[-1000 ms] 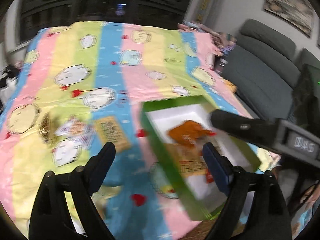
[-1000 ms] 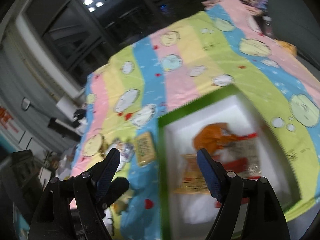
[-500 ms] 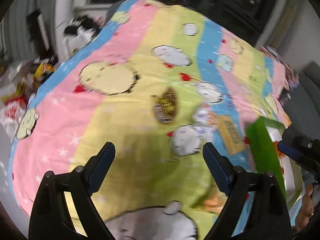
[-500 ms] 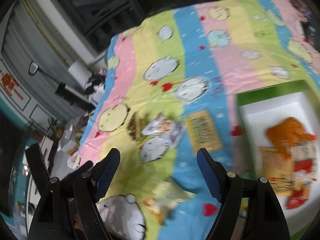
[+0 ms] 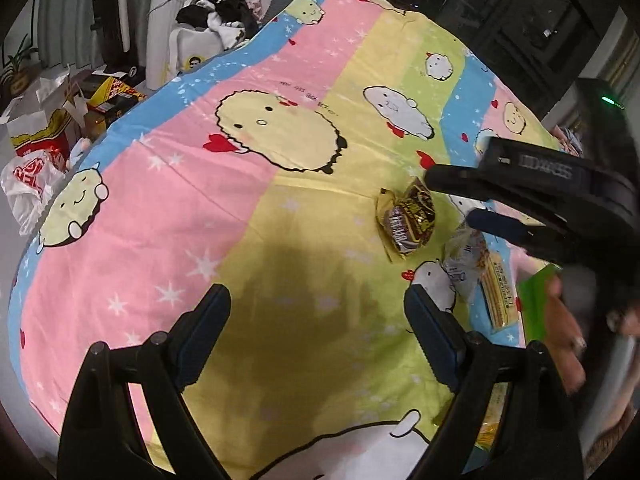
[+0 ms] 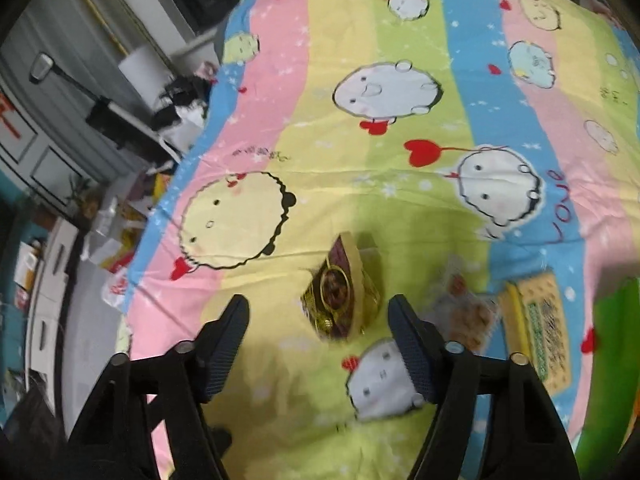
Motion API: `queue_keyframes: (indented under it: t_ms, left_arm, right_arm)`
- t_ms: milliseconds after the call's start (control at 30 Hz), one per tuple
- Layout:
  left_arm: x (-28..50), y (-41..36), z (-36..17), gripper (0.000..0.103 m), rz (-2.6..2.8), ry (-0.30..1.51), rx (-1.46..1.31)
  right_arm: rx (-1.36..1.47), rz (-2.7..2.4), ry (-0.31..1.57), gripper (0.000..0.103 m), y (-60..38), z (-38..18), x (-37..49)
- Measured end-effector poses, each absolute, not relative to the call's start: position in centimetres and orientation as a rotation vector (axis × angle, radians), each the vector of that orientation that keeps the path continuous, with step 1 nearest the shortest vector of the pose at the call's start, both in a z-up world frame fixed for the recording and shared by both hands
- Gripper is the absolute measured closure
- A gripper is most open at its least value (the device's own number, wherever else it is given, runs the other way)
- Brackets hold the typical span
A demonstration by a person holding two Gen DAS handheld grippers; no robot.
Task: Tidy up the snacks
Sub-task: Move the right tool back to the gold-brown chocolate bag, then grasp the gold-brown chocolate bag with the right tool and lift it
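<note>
On the cartoon-print striped cloth (image 6: 400, 168), three loose snacks lie in a row, and past them sits the edge of the green box (image 6: 612, 352).

Leftmost is the brown-and-gold snack packet (image 6: 340, 292). In the right wrist view it lies straight ahead of the right gripper (image 6: 318, 344), just beyond the gap between the fingertips, with its long axis running away from the tongs and leaning slightly left. The jaws stand wide apart with nothing between them, and the gap looks wider than the packet is across, so a short forward reach should straddle it.

Next comes a clear-wrapped snack (image 6: 464, 308), blurred here, so its contents are hard to tell. It touches or overlaps the flat yellow wafer pack (image 6: 536, 320), which lies beside the box.

The left gripper (image 5: 318, 320) is also spread apart and holds nothing, over bare cloth. The packet lies well up and to its right, so the right hand is plainly the nearer one.
</note>
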State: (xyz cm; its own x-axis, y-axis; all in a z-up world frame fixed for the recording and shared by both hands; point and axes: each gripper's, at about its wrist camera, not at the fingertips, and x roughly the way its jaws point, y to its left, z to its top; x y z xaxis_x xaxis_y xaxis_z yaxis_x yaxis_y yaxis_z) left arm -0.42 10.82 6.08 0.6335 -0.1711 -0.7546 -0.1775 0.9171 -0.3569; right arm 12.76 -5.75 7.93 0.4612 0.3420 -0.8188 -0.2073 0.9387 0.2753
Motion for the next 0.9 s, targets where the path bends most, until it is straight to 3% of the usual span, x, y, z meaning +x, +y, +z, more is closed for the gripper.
queue_keyframes:
  t_ms: [200,333,900]
  left_arm:
    - [-0.4,11.4,5.9,0.015,0.002,0.903,-0.450]
    - [-0.3,11.2,5.9,0.015,-0.009,0.909,-0.438]
    - [-0.2,7.6,5.0,0.014,-0.139,0.985,-0.407]
  right_arm:
    - [0.054,0.283,1.117,0.055,-4.0,5.0,15.0]
    - [0.079,0.306,1.085,0.064,-4.5,5.0,14.3]
    - [0.415,0.480,1.301,0.065,-11.7,3.0,6.7]
